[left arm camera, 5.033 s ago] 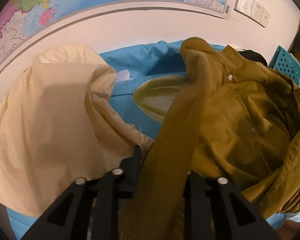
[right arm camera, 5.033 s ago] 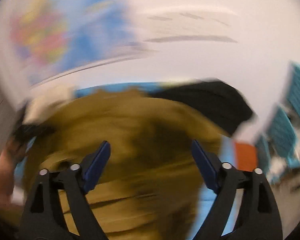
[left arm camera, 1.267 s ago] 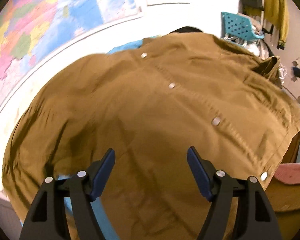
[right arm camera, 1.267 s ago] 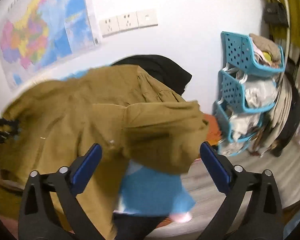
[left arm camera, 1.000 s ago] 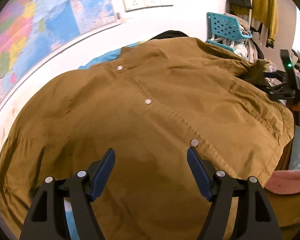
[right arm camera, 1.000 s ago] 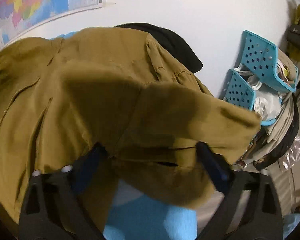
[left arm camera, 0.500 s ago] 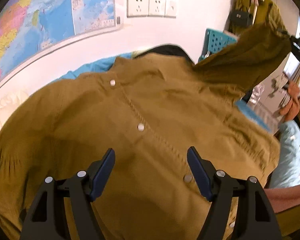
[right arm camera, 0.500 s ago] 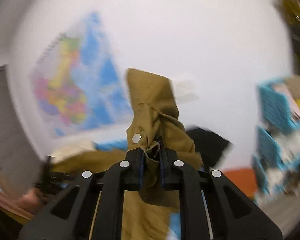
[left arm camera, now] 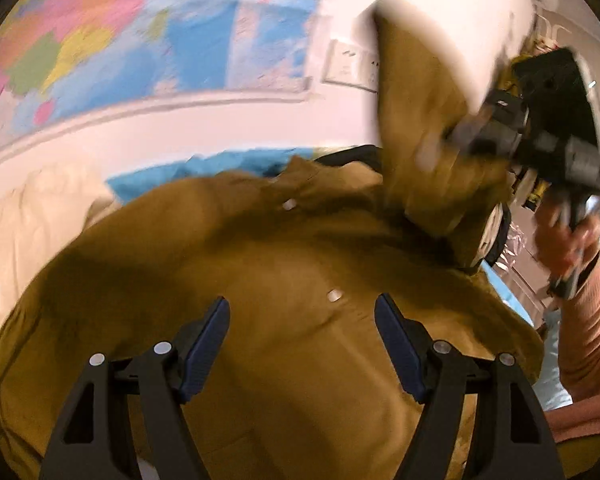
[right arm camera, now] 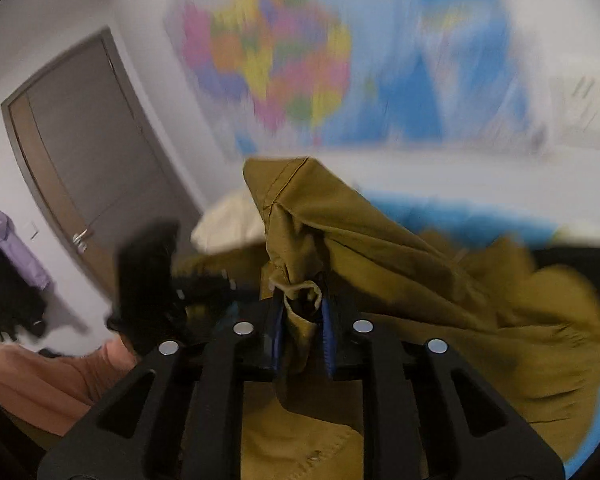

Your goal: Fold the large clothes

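Note:
An olive-brown button shirt (left arm camera: 204, 248) lies spread, front up, on the bed below my left gripper (left arm camera: 300, 304). That gripper hovers open just over the button line with nothing between its fingers. In the right wrist view my right gripper (right arm camera: 302, 312) has the cuff end of the shirt's sleeve (right arm camera: 340, 240) bunched between its blue pads, which still press on it while the jaws are opening. In the left wrist view the raised sleeve (left arm camera: 412, 120) hangs from the blurred right gripper (left arm camera: 456, 136) above the shirt's right shoulder.
A blue bedsheet (left arm camera: 172, 176) and a cream cloth (left arm camera: 32, 232) lie behind and left of the shirt. A wall map (left arm camera: 140, 32) and sockets (left arm camera: 352, 64) are close behind. A grey door (right arm camera: 80, 160) stands at left. The person's pink sleeve (left arm camera: 588, 320) is at right.
My right gripper closed on the sleeve's cuff, lifted it high and swung it over the shirt toward the left. The left gripper shifted above the shirt and stayed open.

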A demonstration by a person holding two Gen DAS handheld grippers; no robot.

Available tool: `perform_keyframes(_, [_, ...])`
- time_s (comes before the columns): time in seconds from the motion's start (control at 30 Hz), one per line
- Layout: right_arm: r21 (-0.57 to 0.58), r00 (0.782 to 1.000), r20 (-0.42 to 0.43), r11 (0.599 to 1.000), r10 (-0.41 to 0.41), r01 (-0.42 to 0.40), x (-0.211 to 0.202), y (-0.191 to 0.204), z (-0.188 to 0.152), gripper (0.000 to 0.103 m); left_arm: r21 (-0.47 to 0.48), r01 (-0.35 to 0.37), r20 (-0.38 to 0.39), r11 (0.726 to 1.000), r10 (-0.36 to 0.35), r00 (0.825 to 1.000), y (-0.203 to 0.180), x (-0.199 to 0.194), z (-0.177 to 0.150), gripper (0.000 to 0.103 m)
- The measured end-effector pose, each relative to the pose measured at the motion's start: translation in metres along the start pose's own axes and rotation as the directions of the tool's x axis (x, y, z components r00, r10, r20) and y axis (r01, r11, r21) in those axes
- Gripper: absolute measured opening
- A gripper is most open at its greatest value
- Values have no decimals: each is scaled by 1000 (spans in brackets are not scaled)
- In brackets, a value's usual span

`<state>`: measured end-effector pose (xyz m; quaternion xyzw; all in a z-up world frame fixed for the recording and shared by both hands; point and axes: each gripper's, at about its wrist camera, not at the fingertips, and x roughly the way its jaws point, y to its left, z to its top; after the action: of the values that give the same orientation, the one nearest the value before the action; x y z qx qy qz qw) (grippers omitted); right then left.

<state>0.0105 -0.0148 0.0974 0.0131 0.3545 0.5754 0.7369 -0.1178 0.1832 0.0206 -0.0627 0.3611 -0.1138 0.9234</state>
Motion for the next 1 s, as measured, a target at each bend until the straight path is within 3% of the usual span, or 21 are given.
perform_keyframes(0.07, [46,997,-77,999,5,-1,38,-13,-10,29,-41,-5,-21,999,4,1000,18,5,-7,72])
perform_keyframes(0.13, [75,990,-144,997,-8,19,68,-22,-24,72,-87,17,-33,996,-20,999,33,9,-10,72])
perform_keyframes(0.17, [86,986,-161,995,-44,59,76,-28,-29,74,-104,23,-40,994,-28,999,38,11,-11,72])
perform_keyframes(0.23, [117,985,-170,992,-33,54,77,-35,-34,74,-121,20,-61,992,-28,998,46,19,-12,72])
perform_keyframes(0.3, [121,990,-134,991,-48,64,55,-41,-36,76,-112,-3,-91,994,-7,996,47,28,-12,72])
perform_keyframes(0.4, [121,981,-37,973,-191,194,0,-58,-39,84,-76,-50,-149,996,38,988,48,47,-11,72])
perform_keyframes(0.43, [142,968,-16,958,-249,248,-16,-67,-43,85,-63,-54,-173,997,43,984,47,55,-11,72])
perform_keyframes(0.5, [202,918,12,900,-396,386,-50,-93,-50,91,-37,-88,-227,995,77,971,47,71,-14,72])
perform_keyframes(0.57, [320,841,-13,794,-541,516,-86,-133,-67,95,-27,-108,-269,994,97,958,47,85,-16,72])
perform_keyframes(0.63, [407,817,-50,736,-574,541,-107,-167,-87,95,-28,-104,-296,994,91,951,47,96,-18,66])
perform_keyframes(0.67, [432,811,-74,714,-581,551,-112,-178,-95,96,-19,-114,-299,993,103,949,47,100,-19,55])
perform_keyframes(0.73, [473,846,-105,722,-522,505,-109,-196,-109,95,-18,-120,-286,993,110,952,46,103,-16,40])
perform_keyframes(0.8, [485,871,-105,740,-480,466,-100,-202,-114,95,-42,-122,-253,992,108,961,47,99,-9,18])
perform_keyframes(0.9, [487,914,-41,791,-404,371,-109,-197,-114,91,-48,-170,-138,984,162,977,43,72,4,13])
perform_keyframes(0.97, [489,927,16,812,-374,319,-114,-194,-113,87,-67,-171,-87,983,165,982,45,57,9,13])
perform_keyframes(1.0, [487,930,12,814,-368,316,-113,-193,-113,79,-62,-176,-79,982,171,982,44,53,8,13])
